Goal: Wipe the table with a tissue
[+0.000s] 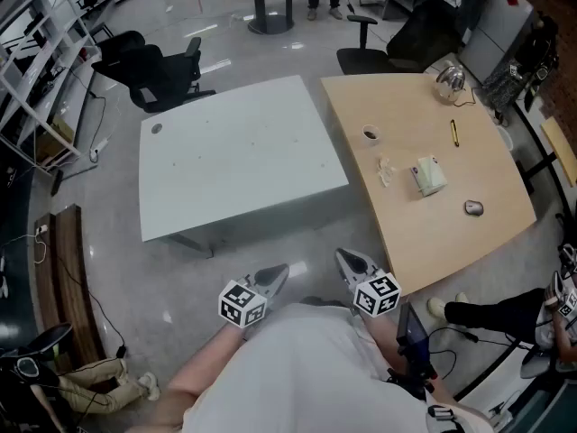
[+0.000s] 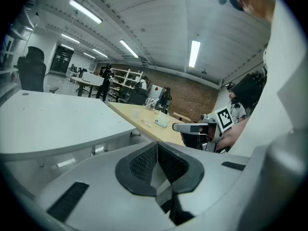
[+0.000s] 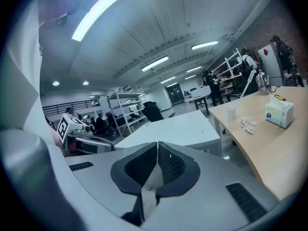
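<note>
A tissue pack [image 1: 429, 176] lies on the wooden table [image 1: 424, 233], with a crumpled tissue [image 1: 385, 171] to its left. The right gripper view shows the tissue pack [image 3: 279, 113] and the crumpled tissue [image 3: 249, 124] at far right. My left gripper [image 1: 275, 274] and right gripper [image 1: 346, 259] are held close to my body, short of both tables, each with jaws pressed together and nothing between them. In their own views the left gripper [image 2: 157, 146] and right gripper [image 3: 157, 146] are shut and empty.
A pale green table [image 1: 236, 156] stands left of the wooden one. On the wood lie a small cup [image 1: 370, 134], a yellow pen [image 1: 455, 133], a mouse [image 1: 473, 207] and a glass jug [image 1: 450, 81]. Black office chairs [image 1: 153, 69] stand behind. A seated person's legs [image 1: 500, 314] are at right.
</note>
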